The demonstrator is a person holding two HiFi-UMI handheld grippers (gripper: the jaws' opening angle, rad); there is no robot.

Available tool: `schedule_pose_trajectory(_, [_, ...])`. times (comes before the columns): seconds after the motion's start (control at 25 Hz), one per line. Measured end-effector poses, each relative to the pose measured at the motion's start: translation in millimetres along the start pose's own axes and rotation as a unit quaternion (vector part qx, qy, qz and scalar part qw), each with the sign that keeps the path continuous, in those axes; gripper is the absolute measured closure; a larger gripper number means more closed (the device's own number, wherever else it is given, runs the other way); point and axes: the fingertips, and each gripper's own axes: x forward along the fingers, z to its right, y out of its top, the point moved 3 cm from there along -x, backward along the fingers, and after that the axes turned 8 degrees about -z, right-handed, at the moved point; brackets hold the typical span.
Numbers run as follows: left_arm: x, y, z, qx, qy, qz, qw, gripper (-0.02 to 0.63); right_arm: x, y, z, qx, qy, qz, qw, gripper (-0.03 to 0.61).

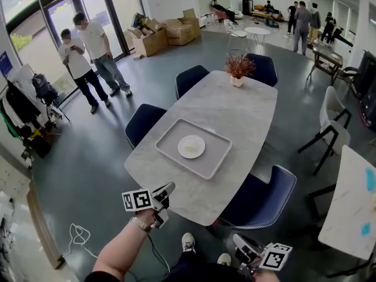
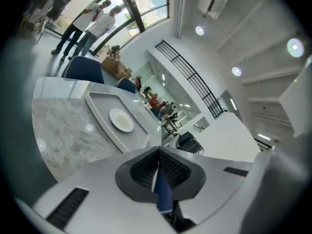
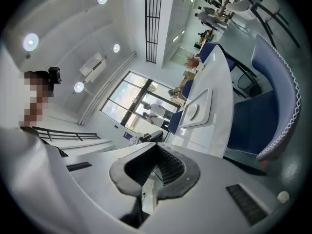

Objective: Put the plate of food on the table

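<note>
A white plate (image 1: 191, 146) with a little pale food rests in a grey tray (image 1: 170, 135) on the near half of the marble table (image 1: 235, 107). My left gripper (image 1: 168, 191) hovers off the table's near left corner with its jaws pressed together and nothing in them. My right gripper (image 1: 237, 240) hangs low beside the near right blue chair, also shut and empty. In the left gripper view, the plate (image 2: 121, 119) and tray (image 2: 100, 108) lie ahead of the shut left gripper (image 2: 158, 152). In the right gripper view, the tray (image 3: 205, 99) is far beyond the shut right gripper (image 3: 157, 150).
Blue chairs (image 1: 265, 200) ring the table, two on the left (image 1: 143, 120). A potted plant (image 1: 238, 69) stands at the far end. Two people (image 1: 88, 54) stand by the glass doors at left. White chairs (image 1: 332, 128) and another table (image 1: 352, 207) are at right.
</note>
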Motion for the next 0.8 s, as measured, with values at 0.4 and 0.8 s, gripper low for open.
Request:
schedule_pose_trajectory(0.4, [-16,-140,123,0.184,-0.063,-0.086,0.9772,0.604,-23,-16,-2,-0.037,0.026,-0.107,0.993,0.568])
schedule_pose_trajectory(0.8, [-40,-228,160,0.182,-0.106,-0.125,0.9695,0.604,3,-41,-26,-0.099,0.056,-0.18,0.977,0.568])
